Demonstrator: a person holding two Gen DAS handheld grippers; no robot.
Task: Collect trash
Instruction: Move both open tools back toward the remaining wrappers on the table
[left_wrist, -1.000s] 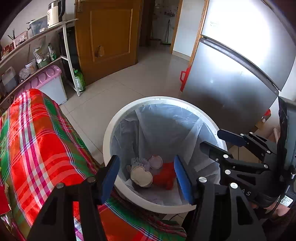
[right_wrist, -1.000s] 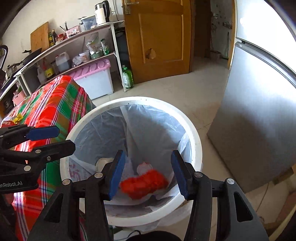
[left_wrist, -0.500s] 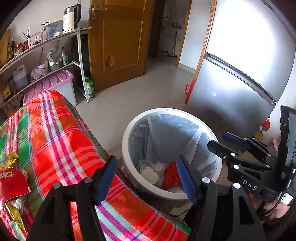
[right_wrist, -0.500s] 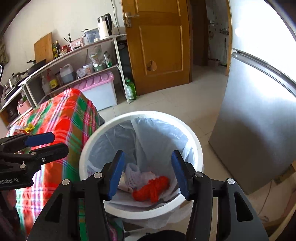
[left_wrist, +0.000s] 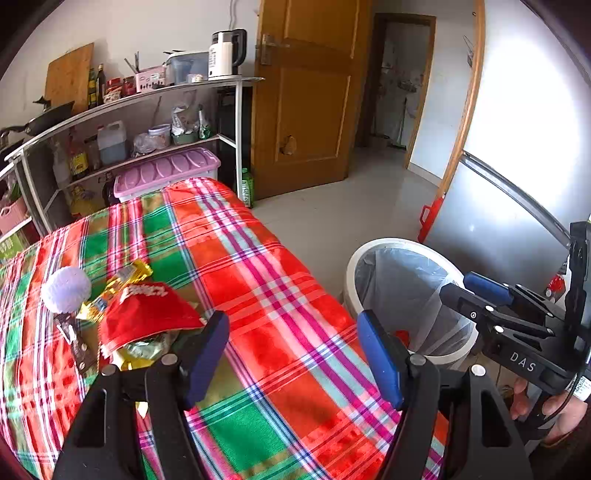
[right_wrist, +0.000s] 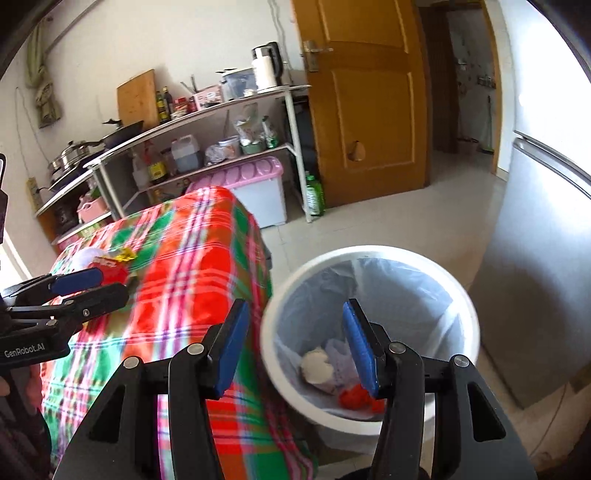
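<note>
- The red crinkled snack bag (left_wrist: 144, 314) lies on the red-and-green plaid tablecloth (left_wrist: 280, 295), in a small heap with a gold foil wrapper (left_wrist: 122, 280), a dark wrapper (left_wrist: 75, 343) and a white fluffy ball (left_wrist: 66, 288).
- Its long axis seems to run across the left wrist view, the torn mouth facing down-left towards the camera.
- The left gripper (left_wrist: 291, 354) hangs over the cloth just right of the heap; its jaws have just been opening and stand spread, with nothing between them.
- The right gripper (right_wrist: 291, 343) is spread and empty above the rim of the white round bin with a clear liner (right_wrist: 458, 291), which already holds some trash.
- Step in hand, as I judge: going back to the table for the next piece.
- The next move calls for swinging left and closing across the bag's short side.
</note>
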